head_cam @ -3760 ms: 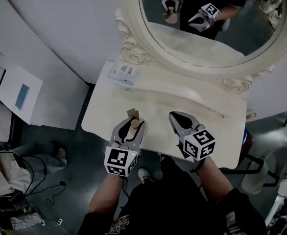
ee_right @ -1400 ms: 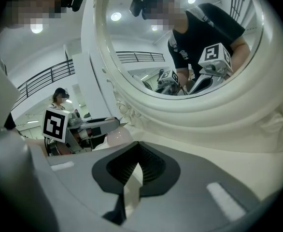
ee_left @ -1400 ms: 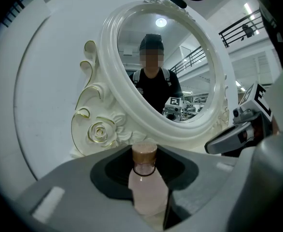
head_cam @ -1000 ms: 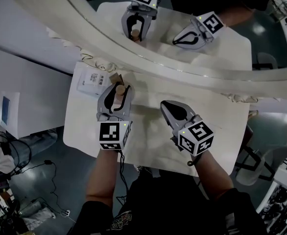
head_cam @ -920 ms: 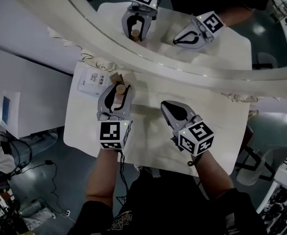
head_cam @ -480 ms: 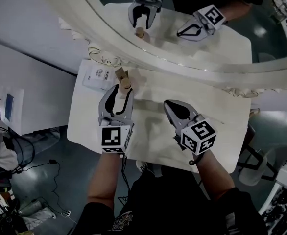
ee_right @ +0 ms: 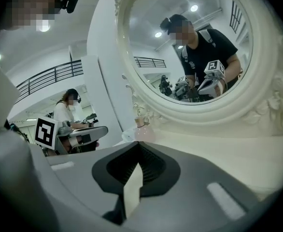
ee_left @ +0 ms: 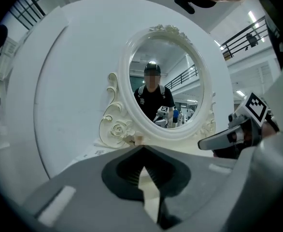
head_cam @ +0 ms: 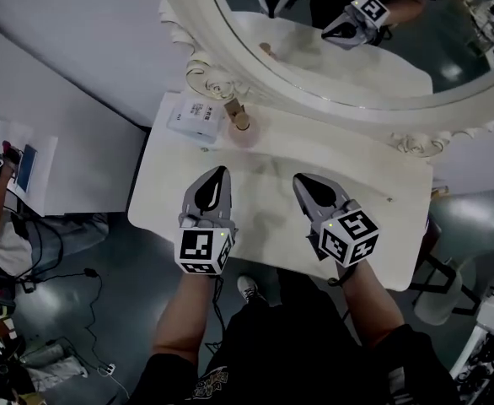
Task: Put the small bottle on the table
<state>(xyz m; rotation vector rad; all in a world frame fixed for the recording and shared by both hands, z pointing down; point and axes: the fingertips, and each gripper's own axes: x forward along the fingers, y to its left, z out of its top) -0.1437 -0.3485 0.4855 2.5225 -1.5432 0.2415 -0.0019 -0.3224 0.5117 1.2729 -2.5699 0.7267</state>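
One small bottle (head_cam: 240,121) stands upright on the white worktop (head_cam: 268,222). It is at the foot of one oval mirror (head_cam: 200,74) with a carved frame, just beside one flat white box (head_cam: 193,118). There are two tongs, both low over the worktop on the person's side. The left tongs (head_cam: 220,174) and right tongs (head_cam: 299,180) each have their jaws closed together on nothing. The bottle is apart from both, ahead of the left tongs.
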